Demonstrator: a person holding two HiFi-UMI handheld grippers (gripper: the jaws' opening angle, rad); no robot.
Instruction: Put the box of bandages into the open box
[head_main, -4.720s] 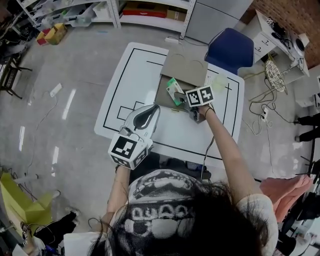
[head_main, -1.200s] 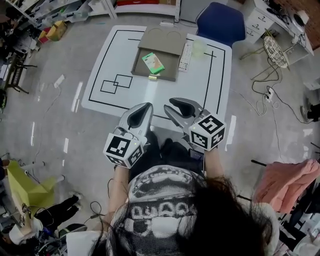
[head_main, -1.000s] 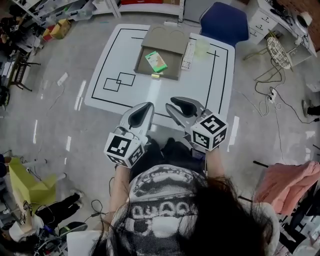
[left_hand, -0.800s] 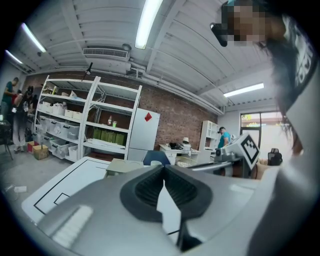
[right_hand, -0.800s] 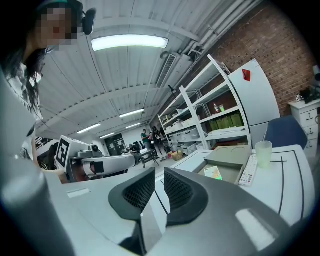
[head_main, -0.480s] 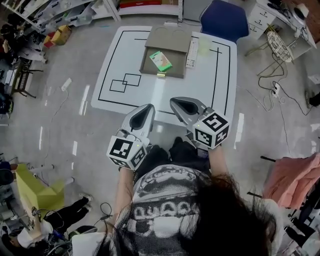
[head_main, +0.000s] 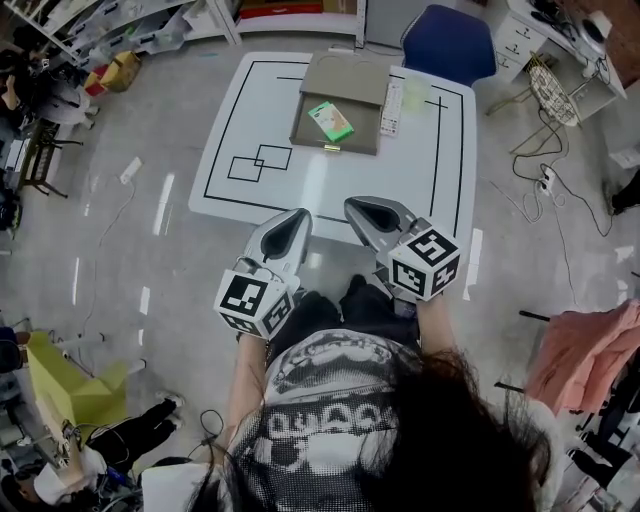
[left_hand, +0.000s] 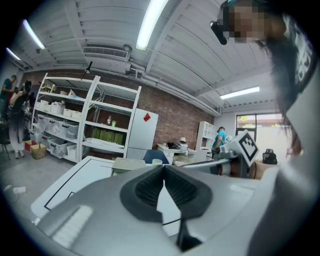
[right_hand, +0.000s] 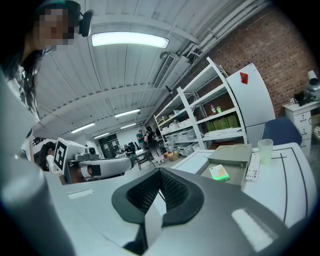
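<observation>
The green box of bandages lies flat inside the open cardboard box at the far side of the white table. In the right gripper view the bandage box and the open box show ahead, to the right. Both grippers hang close to the person's body, off the table's near edge. My left gripper is shut with nothing in it, its jaws meeting in its own view. Beside it, my right gripper is also shut and empty.
A remote control and a pale plastic cup sit just right of the cardboard box. A blue chair stands behind the table. Black lines mark the tabletop, with two overlapping squares at its left. Shelves and people fill the room's edges.
Several seconds ago my right gripper was at the open box beside the bandage box. Now it is back by the body, and the bandage box lies in the box. Over the last second both grippers barely moved.
</observation>
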